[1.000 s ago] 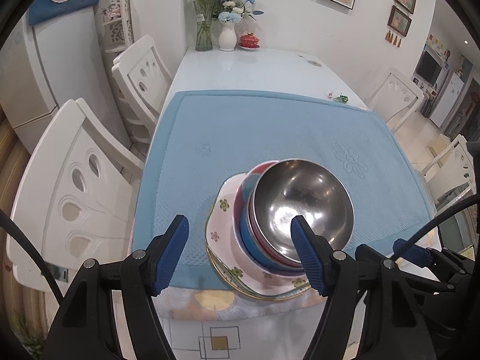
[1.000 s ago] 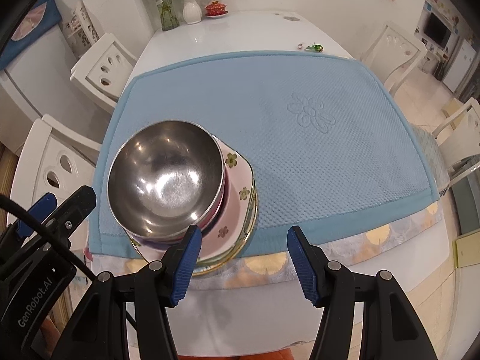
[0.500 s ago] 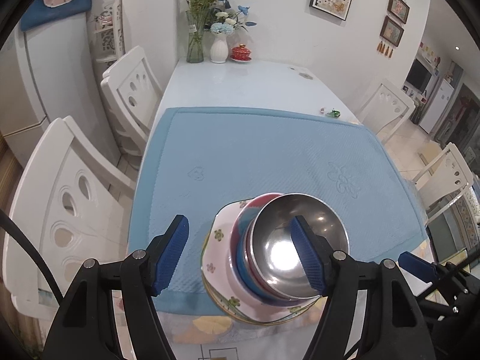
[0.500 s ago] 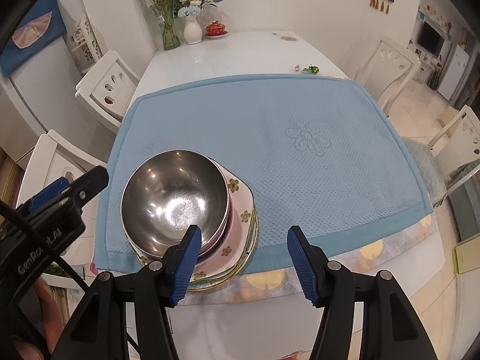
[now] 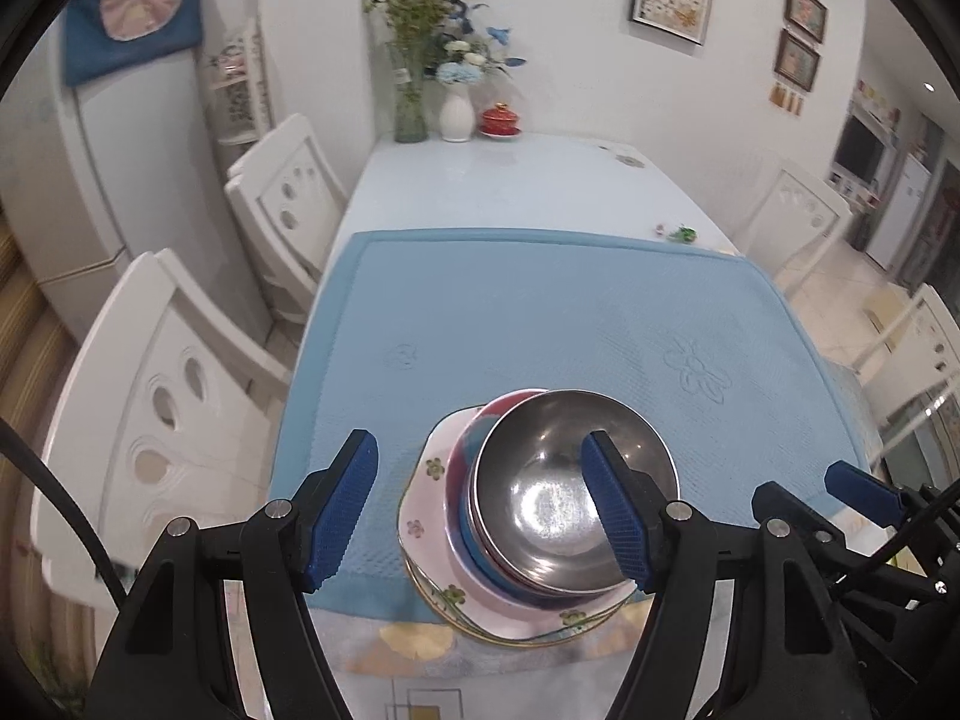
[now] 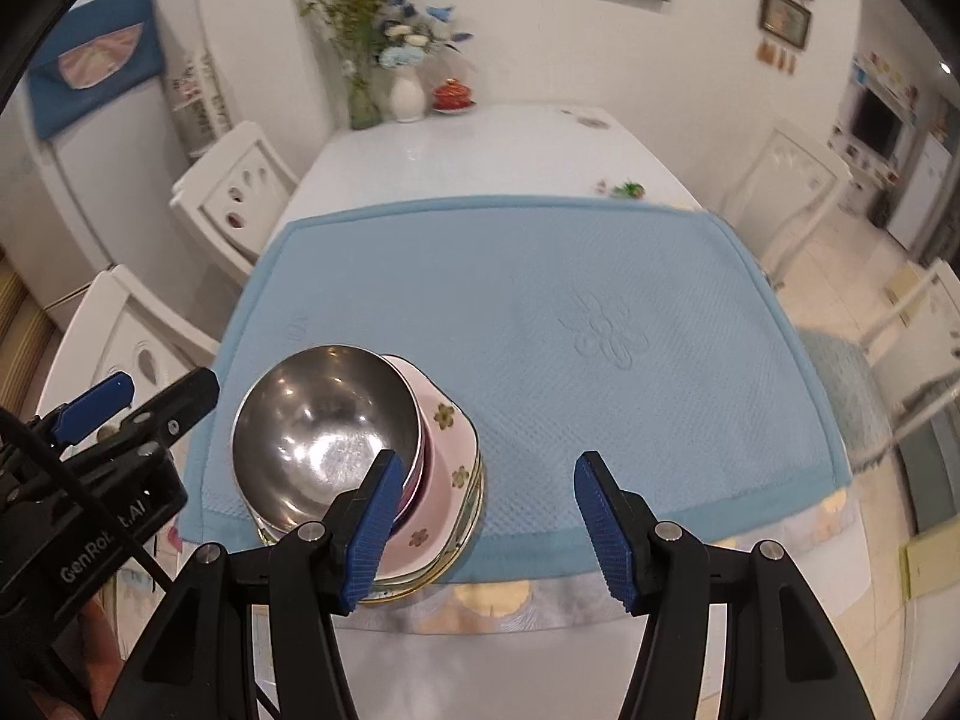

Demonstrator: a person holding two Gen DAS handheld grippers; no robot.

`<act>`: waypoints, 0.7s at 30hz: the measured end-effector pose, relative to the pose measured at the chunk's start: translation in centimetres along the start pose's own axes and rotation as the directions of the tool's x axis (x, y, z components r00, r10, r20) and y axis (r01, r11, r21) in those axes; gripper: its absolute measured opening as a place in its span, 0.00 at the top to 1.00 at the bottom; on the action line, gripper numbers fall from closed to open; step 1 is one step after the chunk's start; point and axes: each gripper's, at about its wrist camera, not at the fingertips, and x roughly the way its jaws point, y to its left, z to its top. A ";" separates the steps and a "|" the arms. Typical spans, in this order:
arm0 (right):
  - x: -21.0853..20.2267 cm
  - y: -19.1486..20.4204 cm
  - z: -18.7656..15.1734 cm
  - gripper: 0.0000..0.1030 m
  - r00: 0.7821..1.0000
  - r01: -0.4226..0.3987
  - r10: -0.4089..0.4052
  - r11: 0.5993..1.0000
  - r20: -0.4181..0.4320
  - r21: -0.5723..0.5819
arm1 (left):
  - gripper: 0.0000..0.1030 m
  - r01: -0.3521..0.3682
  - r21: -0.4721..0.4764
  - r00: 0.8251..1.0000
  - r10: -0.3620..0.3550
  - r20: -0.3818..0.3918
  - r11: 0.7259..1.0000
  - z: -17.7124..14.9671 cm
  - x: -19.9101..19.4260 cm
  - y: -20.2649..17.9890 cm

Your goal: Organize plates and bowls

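Note:
A steel bowl (image 5: pixel 558 480) tops a stack of a pink and a blue bowl (image 5: pixel 465 468) on flowered pink plates (image 5: pixel 420 516), at the near edge of the blue mat (image 5: pixel 540 312). My left gripper (image 5: pixel 480 510) is open and empty, held above and in front of the stack. In the right wrist view the steel bowl (image 6: pixel 312 420) and plates (image 6: pixel 450 456) sit left of my right gripper (image 6: pixel 480 516), which is open and empty. The left gripper (image 6: pixel 96 420) shows at that view's left edge.
The white table (image 5: pixel 510 180) carries vases of flowers (image 5: pixel 456 102), a red lidded dish (image 5: pixel 499 120) at the far end and a small green item (image 5: pixel 681 234). White chairs stand at the left (image 5: pixel 180 396) and right (image 5: pixel 798 210). A fridge (image 5: pixel 90 180) is far left.
Both grippers have pulled back and up from the stack, which now looks smaller and lower in view. Both stay open. The stack has not moved.

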 end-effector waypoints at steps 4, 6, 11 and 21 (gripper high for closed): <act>-0.4 -0.5 -0.3 0.44 1.000 -0.001 0.002 0.997 0.010 -0.081 | 0.33 -0.040 -0.036 0.999 0.039 -0.015 0.999 -0.3 -0.4 -1.1; -0.5 -1.0 -0.6 0.44 1.000 0.003 -0.001 0.992 0.018 -0.129 | 0.33 -0.060 -0.059 0.998 0.060 -0.015 0.996 -0.6 -0.8 -1.9; -1.1 -2.7 -1.3 0.44 0.999 0.010 0.001 0.974 0.050 -0.226 | 0.33 -0.111 -0.114 0.994 0.108 -0.032 0.987 -1.3 -1.4 -3.4; 0.2 -5.3 -2.6 0.44 0.995 -0.104 0.101 0.963 -0.024 -0.250 | 0.33 -0.173 -0.216 0.984 0.157 -0.088 0.961 -3.2 -2.3 -4.3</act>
